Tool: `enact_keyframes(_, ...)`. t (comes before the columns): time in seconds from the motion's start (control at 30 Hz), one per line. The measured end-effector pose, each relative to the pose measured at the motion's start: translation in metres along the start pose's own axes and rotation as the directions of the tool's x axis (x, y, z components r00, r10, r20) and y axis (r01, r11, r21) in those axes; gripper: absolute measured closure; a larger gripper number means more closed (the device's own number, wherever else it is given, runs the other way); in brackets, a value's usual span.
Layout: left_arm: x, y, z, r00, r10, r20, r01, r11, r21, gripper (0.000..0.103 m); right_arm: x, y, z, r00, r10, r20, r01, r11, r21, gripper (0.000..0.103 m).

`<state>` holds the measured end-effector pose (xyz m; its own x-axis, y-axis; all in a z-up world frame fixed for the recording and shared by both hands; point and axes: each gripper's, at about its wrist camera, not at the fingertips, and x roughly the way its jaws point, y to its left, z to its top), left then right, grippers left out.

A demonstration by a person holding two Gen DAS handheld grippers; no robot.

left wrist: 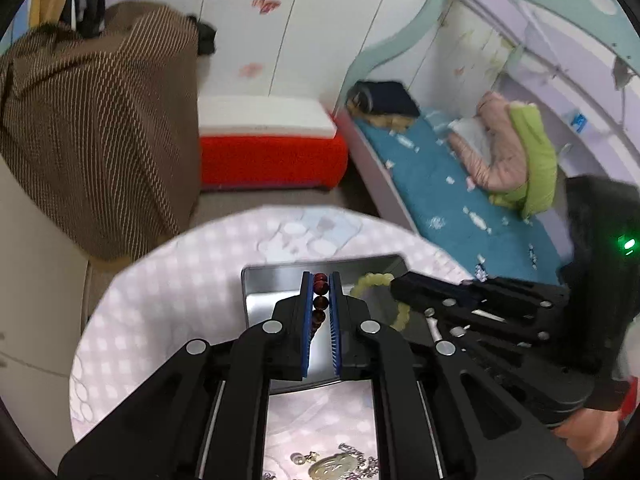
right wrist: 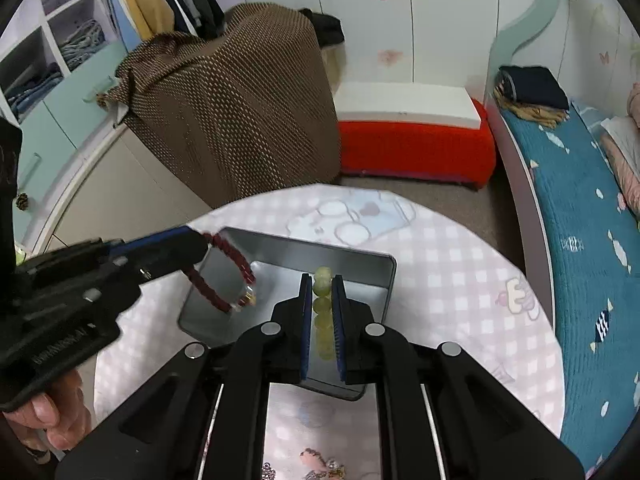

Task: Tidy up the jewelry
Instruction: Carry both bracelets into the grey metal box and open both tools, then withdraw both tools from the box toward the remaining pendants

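A dark red bead bracelet (left wrist: 321, 303) sits between the blue pads of my left gripper (left wrist: 321, 278), which is shut on it. From the right wrist view the red bracelet (right wrist: 236, 256) hangs as a loop from the left gripper (right wrist: 202, 240) over the left end of an open silver tin (right wrist: 360, 276). My right gripper (right wrist: 322, 278) is shut on a pale green bead bracelet (right wrist: 322, 286) above the tin's middle. In the left wrist view the green bracelet (left wrist: 370, 282) dangles from the right gripper (left wrist: 394, 284) over the tin (left wrist: 272, 280).
The tin rests on a round table with a pink checked cloth (right wrist: 440, 280). More jewelry, a gold pendant with chains (left wrist: 332, 466), lies at the near edge. Beyond stand a brown draped object (right wrist: 240, 112), a red ottoman (right wrist: 412, 152) and a blue-covered bed (right wrist: 580, 220).
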<state>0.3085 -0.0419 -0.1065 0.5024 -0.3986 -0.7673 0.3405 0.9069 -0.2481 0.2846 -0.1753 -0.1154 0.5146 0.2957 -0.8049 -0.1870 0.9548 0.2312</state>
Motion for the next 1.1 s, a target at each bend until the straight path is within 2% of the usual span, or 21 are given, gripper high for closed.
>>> enact_keyframes(0.07,0.007,0.003,-0.004,1.0,0.008,-0.022,-0.008,1.0,-0.011,0.093,0.001,0.0,-0.001,1.0,-0.01,-0.007,0.01,1.0,0.0,0.083)
enact_keyframes(0.1,0.008,0.004,-0.007,0.999,0.016,-0.028,-0.016,1.0,-0.008,0.088,0.001,0.0,-0.001,1.0,-0.014,-0.004,0.014,1.0,-0.003,0.067)
enact_keyframes(0.13,0.006,0.003,-0.009,0.999,0.022,-0.027,-0.023,1.0,-0.005,0.074,0.0,0.001,-0.002,1.0,-0.019,0.004,0.019,1.0,-0.005,0.054)
enact_keyframes(0.17,0.003,0.003,-0.01,0.999,0.046,-0.017,-0.046,0.999,-0.002,0.061,-0.002,0.0,-0.002,1.0,-0.025,0.012,0.025,1.0,-0.006,0.053)
enact_keyframes(0.2,-0.002,0.006,-0.011,0.998,0.06,-0.004,-0.06,0.998,-0.005,0.043,-0.007,-0.002,-0.003,0.999,-0.043,0.024,0.043,0.999,0.0,0.049)
enact_keyframes(0.23,-0.007,0.008,-0.011,0.998,0.066,0.009,-0.065,0.998,-0.016,0.031,-0.009,-0.005,-0.003,0.998,-0.049,0.032,0.049,0.999,0.009,0.04)
enact_keyframes(0.27,-0.016,0.012,-0.012,0.997,0.072,0.037,-0.07,0.997,-0.041,0.01,-0.015,-0.01,-0.004,0.997,-0.053,0.052,0.052,0.998,0.031,0.033)
enact_keyframes(0.3,-0.025,0.015,-0.012,0.995,0.073,0.062,-0.069,0.996,-0.056,0.008,-0.02,-0.013,-0.004,0.996,-0.052,0.072,0.049,0.998,0.048,0.015)
enact_keyframes(0.33,-0.031,0.016,-0.012,0.995,0.075,0.07,-0.071,0.996,-0.063,0.008,-0.025,-0.015,-0.005,0.994,-0.057,0.091,0.052,0.997,0.058,0.007)
enact_keyframes(0.4,-0.044,0.014,-0.014,0.991,0.108,0.076,-0.103,0.992,-0.067,0.008,-0.04,-0.016,-0.008,0.988,-0.077,0.136,0.069,0.995,0.068,0.008)
enact_keyframes(0.5,-0.07,0.007,-0.019,0.977,0.165,0.138,-0.158,0.986,-0.059,0.006,-0.062,-0.013,-0.014,0.976,-0.12,0.18,0.106,0.991,0.083,0.008)
enact_keyframes(0.73,-0.134,-0.013,-0.051,0.919,0.27,0.288,-0.263,0.963,-0.066,0.005,-0.125,0.0,-0.032,0.937,-0.166,0.307,0.139,0.984,0.109,0.008)
enact_keyframes(0.77,-0.146,-0.017,-0.058,0.906,0.287,0.312,-0.28,0.957,-0.07,0.005,-0.133,0.003,-0.035,0.932,-0.166,0.322,0.139,0.985,0.106,0.008)
enact_keyframes(1.0,-0.198,-0.03,-0.093,0.852,0.335,0.402,-0.324,0.941,-0.098,0.005,-0.193,0.026,-0.067,0.882,-0.182,0.434,0.15,0.983,0.107,0.008)
enact_keyframes(1.1,-0.217,-0.037,-0.11,0.83,0.352,0.433,-0.345,0.933,-0.099,0.005,-0.209,0.036,-0.084,0.867,-0.19,0.46,0.167,0.982,0.089,0.008)
